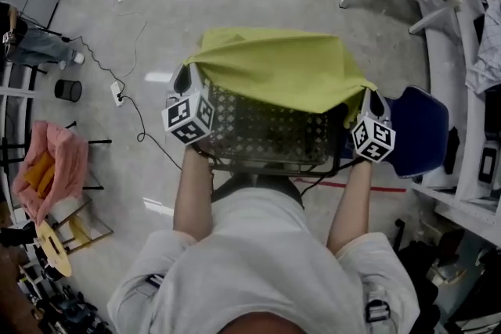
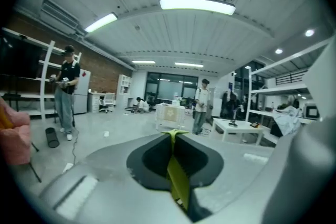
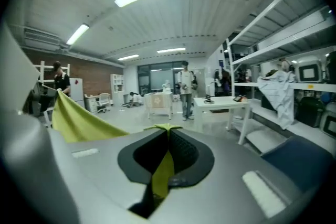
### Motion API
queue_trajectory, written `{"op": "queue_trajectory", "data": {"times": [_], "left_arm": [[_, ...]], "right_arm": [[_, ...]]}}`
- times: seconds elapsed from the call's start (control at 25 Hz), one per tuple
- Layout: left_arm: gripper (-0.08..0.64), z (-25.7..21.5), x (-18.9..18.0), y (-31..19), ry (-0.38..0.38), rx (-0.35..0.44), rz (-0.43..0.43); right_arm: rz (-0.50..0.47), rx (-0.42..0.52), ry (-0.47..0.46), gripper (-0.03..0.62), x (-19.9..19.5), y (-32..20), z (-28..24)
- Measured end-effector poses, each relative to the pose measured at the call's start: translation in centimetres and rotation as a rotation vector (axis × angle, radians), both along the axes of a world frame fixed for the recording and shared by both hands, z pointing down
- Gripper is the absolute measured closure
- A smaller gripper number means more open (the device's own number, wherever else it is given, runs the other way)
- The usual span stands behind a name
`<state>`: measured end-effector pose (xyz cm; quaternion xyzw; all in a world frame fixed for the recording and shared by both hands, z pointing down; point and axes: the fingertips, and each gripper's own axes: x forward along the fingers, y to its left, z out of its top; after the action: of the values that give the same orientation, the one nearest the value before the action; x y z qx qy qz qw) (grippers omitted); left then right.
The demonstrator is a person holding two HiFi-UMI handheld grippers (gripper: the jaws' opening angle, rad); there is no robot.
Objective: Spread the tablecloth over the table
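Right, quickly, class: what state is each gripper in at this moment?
Left gripper: closed, holding the tablecloth.
Right gripper: closed, holding the same tablecloth.

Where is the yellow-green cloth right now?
Head view, centre: the tablecloth is pinched at its near corners by the left gripper and right gripper, draping over the far part of the perforated table, left of the blue chair.

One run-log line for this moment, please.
left tongs: shut on tablecloth | right tongs: shut on tablecloth | tablecloth: stretched between both, over table far part; near part uncovered
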<state>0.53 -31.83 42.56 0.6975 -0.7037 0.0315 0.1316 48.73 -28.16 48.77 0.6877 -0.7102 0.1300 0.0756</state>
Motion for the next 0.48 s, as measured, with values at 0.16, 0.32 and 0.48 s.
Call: {"op": "queue_trajectory", "data": {"times": [0.16, 0.32, 0.48], "left_arm": [[0.534, -0.6, -9.3, 3.7, 0.017, 0.016, -0.195], [0.534, -0.2, -15.3, 7.0, 0.05, 0.016, -0.278], [0.534, 0.8, -16.4, 7.8, 0.053, -0.003, -0.244]], "right_arm": [[-0.191, 0.023, -0.021, 0.581, -9.3, -3.8, -0.4], [-0.284, 0.032, -0.014, 0.583, -15.8, -4.9, -1.3], [-0.28, 0.02, 0.008, 0.583, -18.0, -3.9, -1.8]]}}
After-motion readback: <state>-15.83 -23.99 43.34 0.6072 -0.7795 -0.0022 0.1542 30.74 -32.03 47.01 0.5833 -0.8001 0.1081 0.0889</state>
